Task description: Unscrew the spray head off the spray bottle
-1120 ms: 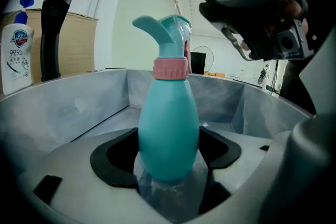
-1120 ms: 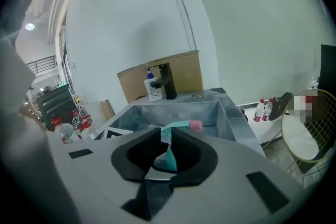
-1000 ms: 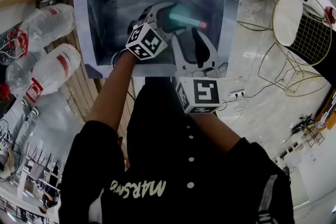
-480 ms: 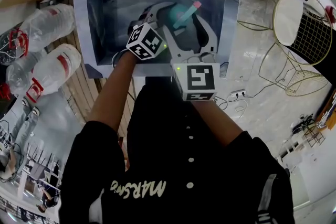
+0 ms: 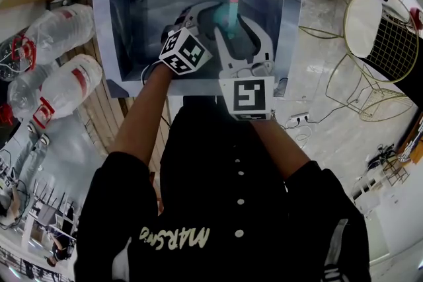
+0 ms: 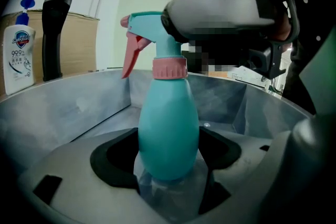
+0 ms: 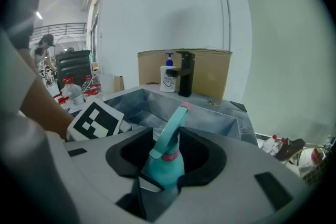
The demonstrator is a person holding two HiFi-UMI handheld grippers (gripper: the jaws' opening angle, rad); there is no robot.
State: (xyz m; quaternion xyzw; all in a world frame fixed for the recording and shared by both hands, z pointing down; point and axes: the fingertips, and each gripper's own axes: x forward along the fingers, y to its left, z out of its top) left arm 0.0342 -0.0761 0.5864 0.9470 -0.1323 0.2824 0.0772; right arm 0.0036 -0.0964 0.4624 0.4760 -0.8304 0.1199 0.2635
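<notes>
Makeshift workspace, steel sink [image 5: 132,16], black tap [image 7: 185,73], soap bottle [image 7: 168,77], large water bottles [image 5: 66,84], polished floor [image 5: 324,92]

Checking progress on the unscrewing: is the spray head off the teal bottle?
No, the spray head sits on the bottle, pink collar at its neck.

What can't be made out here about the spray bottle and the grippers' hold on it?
- Rear of the spray head: left gripper view, covered by the right gripper, whose jaws have just been closing with the head between them.
- Base of the spray bottle: left gripper view, behind the jaws of the left gripper; head view, under both grippers.
- Collar: whether loosened, too small to tell.
</notes>
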